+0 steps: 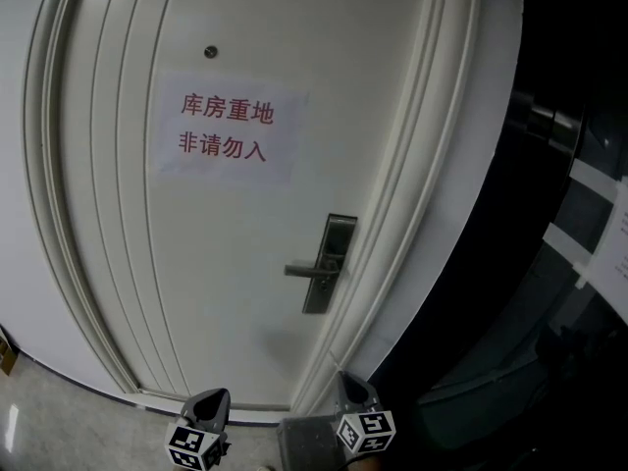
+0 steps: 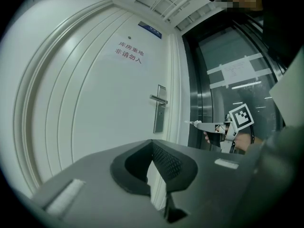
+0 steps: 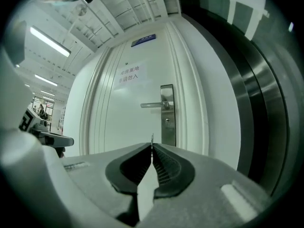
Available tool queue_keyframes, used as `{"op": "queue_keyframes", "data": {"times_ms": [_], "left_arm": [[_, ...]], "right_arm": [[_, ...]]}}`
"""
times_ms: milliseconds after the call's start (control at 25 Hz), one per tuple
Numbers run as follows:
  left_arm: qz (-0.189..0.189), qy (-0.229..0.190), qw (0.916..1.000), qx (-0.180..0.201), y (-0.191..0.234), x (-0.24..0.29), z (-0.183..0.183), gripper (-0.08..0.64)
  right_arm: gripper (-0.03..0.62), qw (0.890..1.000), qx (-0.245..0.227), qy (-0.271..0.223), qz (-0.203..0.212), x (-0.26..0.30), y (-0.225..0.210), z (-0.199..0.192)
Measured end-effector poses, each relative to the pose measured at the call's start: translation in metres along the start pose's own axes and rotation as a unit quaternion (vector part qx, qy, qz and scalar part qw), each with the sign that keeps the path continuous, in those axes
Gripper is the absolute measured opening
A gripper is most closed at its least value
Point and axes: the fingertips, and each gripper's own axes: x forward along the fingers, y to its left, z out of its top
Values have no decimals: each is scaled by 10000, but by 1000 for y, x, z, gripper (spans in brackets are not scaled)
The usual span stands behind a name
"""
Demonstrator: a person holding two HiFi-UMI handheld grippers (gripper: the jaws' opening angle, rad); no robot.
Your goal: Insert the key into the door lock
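A: Clamped hard on the key [image 3: 151, 137], right gripper [image 3: 152, 147] well short of the lock plate [image 3: 167, 114], aimed left of its keyhole [image 3: 167, 122].
B: Likely to scrape the plate, or twist loose in the jaws, if pushed in off-line. And the left gripper [image 2: 153, 146]?
A: Pressed shut on nothing, lower, left of the plate.

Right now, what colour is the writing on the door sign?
Red, on the white sign; clearest in the head view.
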Motion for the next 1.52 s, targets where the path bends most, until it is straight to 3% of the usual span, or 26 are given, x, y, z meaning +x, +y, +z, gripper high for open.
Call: {"op": "queue_keyframes", "data": {"times_ms": [360, 720, 1000, 1520], "left_arm": [[99, -63, 9999, -100, 17, 33, 5, 3], [123, -12, 9998, -133, 22, 52, 3, 3], [188, 63, 9997, -143, 28, 66, -13, 3], [385, 16, 9992, -146, 38, 77, -11, 3]], "right_arm": [[11, 9985, -531, -128, -26, 57, -34, 30], [11, 9894, -1436, -214, -40, 89, -39, 46], [11, 9697, -2433, -213, -84, 111, -38, 59], [11, 9160, -4001, -56, -290, 139, -44, 58]]}}
